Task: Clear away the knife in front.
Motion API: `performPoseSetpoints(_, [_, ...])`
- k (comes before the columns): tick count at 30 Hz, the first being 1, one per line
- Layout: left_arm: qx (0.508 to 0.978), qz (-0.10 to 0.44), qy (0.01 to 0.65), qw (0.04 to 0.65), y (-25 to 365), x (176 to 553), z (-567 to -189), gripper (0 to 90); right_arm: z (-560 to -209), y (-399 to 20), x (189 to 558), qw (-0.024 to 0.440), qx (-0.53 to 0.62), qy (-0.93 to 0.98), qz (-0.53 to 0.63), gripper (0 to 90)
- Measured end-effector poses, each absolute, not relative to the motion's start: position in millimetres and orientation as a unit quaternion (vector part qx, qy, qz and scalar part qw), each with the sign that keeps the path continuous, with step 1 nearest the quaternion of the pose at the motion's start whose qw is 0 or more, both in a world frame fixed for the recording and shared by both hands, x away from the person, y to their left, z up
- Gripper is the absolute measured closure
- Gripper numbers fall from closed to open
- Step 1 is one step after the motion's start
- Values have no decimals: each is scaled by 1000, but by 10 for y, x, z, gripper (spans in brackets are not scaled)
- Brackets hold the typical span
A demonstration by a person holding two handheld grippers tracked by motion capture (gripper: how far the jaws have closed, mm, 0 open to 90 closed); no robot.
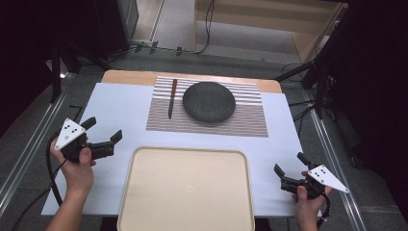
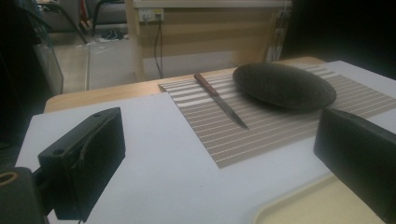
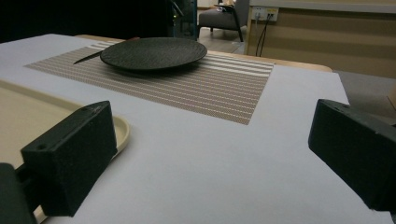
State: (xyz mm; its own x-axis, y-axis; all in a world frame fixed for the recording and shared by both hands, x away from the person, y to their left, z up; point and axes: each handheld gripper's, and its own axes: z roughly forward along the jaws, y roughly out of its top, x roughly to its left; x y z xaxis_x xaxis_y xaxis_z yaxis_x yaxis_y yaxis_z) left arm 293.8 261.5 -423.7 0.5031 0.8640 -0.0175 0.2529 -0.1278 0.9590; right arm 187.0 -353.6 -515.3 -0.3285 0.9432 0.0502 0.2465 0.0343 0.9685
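**Both tools held open beside an empty tray**

While nothing is grasped, the left tool (image 1: 105, 133) is held released at the left edge of the worktop (image 1: 120, 103), its jaws spread wide and pointed toward the middle. The right tool (image 1: 288, 172) is likewise kept released near the front right corner, jaws apart, with nothing between them.

Nearest to both tools, a tray (image 1: 185, 190) is seen lying at the front centre of the worktop, between the two hands. It is pale cream, rectangular with rounded corners and a low raised rim, and its flat inside is bare. In the right gripper view its rim (image 3: 122, 130) is seen just behind that tool's left-hand jaw.

Farther back, a striped placemat (image 1: 250, 120) is laid flat, well apart from the tray. A dark round plate (image 1: 209, 101) with a matt, speckled surface is set on it, and a knife (image 1: 172, 97) with a reddish-brown handle and a slim dark blade is placed just left of the plate, its tip toward the person.
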Motion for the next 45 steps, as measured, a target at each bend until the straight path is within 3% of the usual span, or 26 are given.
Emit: performPoseSetpoints(45, [723, 248, 379, 522, 1920, 3823, -4200, 22, -5159, -3527, 1879, 343, 468, 635, 510, 1])
